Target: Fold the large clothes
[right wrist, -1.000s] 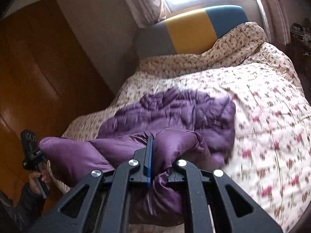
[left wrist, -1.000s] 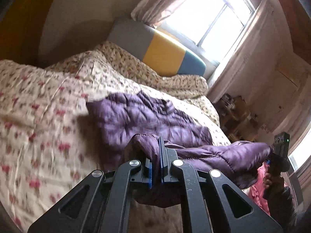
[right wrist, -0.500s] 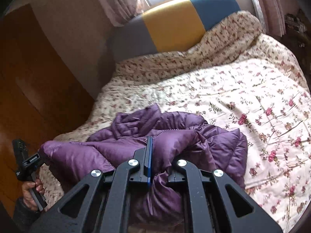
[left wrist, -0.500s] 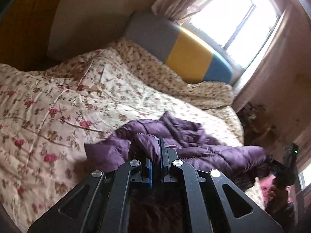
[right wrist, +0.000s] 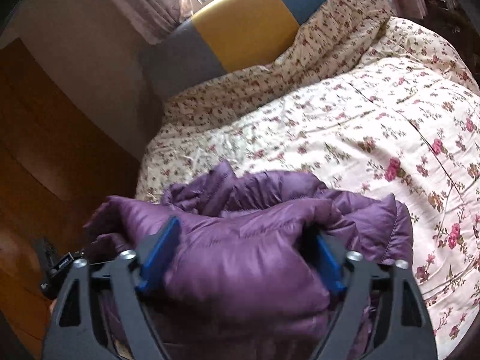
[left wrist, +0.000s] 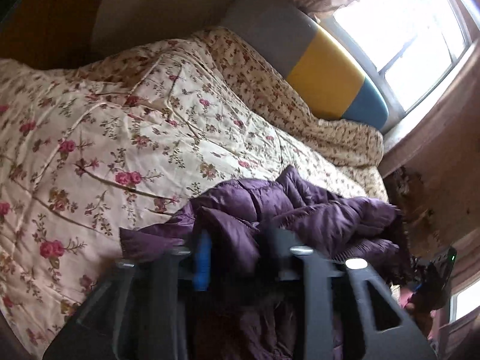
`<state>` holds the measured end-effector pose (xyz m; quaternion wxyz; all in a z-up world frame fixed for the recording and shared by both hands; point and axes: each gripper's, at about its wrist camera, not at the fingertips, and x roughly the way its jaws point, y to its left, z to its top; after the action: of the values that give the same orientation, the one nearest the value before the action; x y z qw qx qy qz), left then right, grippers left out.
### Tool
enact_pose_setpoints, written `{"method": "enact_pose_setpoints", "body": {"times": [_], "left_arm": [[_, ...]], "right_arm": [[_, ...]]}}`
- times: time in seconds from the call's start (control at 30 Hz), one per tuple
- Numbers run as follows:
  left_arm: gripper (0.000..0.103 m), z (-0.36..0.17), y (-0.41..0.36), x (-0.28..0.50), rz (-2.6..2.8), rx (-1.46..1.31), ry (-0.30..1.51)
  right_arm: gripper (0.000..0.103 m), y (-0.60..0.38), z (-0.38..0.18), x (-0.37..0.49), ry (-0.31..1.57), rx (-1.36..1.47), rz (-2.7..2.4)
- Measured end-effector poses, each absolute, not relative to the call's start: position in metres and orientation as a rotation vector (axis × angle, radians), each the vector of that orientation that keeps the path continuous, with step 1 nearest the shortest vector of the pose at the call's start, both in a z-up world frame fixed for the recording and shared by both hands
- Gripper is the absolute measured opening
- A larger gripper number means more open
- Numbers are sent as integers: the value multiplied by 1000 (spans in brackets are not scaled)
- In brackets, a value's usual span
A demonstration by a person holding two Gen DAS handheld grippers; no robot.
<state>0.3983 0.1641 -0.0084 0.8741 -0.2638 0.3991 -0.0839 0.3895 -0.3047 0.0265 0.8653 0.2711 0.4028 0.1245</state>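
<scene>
A purple quilted jacket (left wrist: pixel 300 207) lies bunched at the near edge of the bed; it also shows in the right wrist view (right wrist: pixel 249 240). My left gripper (left wrist: pixel 237 240) has its jaws parted, with a fold of the jacket lying between them. My right gripper (right wrist: pixel 243 240) is open wide, its blue pads (right wrist: pixel 159 252) on either side of a puffy fold of the jacket. The other gripper shows at the left edge of the right wrist view (right wrist: pixel 57 267) and at the right edge of the left wrist view (left wrist: pixel 435 273).
The bed carries a cream floral quilt (left wrist: pixel 120 138) and a rolled floral cover (right wrist: pixel 315 45) by the grey, yellow and blue headboard (left wrist: pixel 324 72). A window (left wrist: pixel 405 30) is behind it. A wooden wardrobe (right wrist: pixel 45 150) stands on one side and a cluttered stand (left wrist: pixel 420 201) on the other.
Both grippers have opened from shut on the jacket. The jacket has been drawn back from the middle of the bed into a heap at the near edge.
</scene>
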Motion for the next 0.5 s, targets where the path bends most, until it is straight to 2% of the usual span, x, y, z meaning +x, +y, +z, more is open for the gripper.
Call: {"method": "enact_pose_setpoints", "body": {"times": [0.03,0.07,0.17,0.27,0.5], "left_arm": [[70,-5,172,393,-164,-573,803],[74,-1,178,388,-150,-588,781],[75,0,188,374,-163,-606,771],[75,-14,188,353,-202,-590,809],[75,-63,176,290,-300,-675,879]], "right_arm": [[95,-306,32,388,832,575,262],[95,-309,37,384,815,580,267],[100,-316,49,366,785,567,275],[101,-325,46,345,790,540,241],[101,-352,-17,295,925,532,112]]}}
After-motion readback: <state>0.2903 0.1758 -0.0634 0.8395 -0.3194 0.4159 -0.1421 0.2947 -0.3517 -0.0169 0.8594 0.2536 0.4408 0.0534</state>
